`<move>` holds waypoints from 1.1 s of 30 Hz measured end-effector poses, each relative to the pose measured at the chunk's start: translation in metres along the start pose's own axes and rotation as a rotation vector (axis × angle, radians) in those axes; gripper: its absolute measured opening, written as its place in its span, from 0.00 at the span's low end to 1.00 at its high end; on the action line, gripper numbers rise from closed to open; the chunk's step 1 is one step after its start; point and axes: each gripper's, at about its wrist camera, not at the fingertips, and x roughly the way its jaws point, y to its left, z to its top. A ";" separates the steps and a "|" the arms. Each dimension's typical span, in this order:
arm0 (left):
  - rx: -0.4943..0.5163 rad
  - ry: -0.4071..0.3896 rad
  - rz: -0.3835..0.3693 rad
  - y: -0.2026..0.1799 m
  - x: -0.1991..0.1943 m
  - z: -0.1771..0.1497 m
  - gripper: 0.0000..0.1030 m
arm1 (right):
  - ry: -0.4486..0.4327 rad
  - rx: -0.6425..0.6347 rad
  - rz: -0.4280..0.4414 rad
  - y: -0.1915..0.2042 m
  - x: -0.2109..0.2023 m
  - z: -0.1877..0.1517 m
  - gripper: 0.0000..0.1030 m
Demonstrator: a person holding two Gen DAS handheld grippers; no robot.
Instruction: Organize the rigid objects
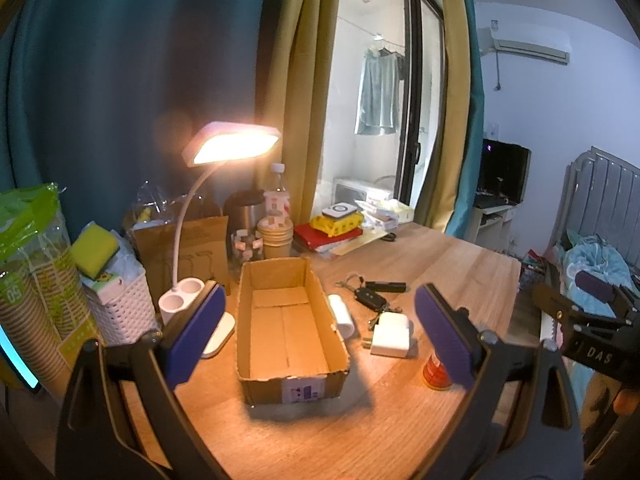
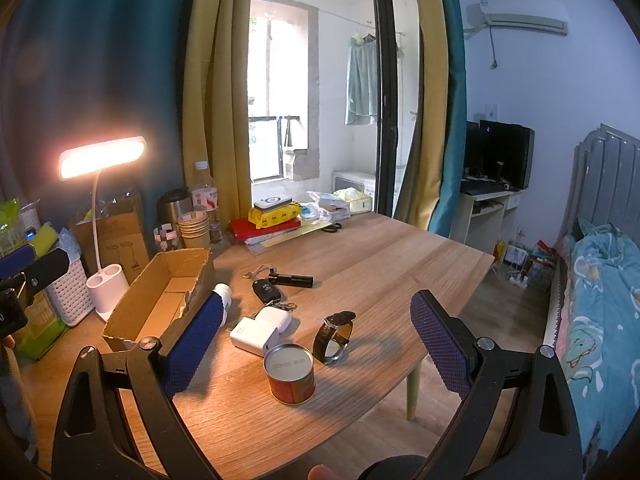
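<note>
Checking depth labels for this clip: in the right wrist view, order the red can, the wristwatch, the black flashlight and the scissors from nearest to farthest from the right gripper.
From the right gripper:
1. Red can, just ahead, centre.
2. Wristwatch, slightly right, behind the can.
3. Black flashlight, mid-table.
4. Scissors, far edge, by the books.

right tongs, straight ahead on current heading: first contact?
Most likely the red can: it stands on the table nearest the open right tongs, roughly centred between the pads. The watch is just beyond it, to the right. Depth is uncertain through the fisheye.
</note>
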 end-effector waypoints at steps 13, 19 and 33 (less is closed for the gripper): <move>0.000 -0.003 0.000 0.001 0.000 0.000 0.94 | 0.002 0.001 0.000 0.000 0.000 0.000 0.94; -0.006 0.006 0.006 0.003 0.003 0.000 0.94 | 0.013 -0.001 0.002 0.002 0.004 -0.003 0.94; -0.075 0.221 0.155 0.060 0.096 -0.025 0.94 | 0.131 0.000 0.015 0.004 0.063 -0.017 0.94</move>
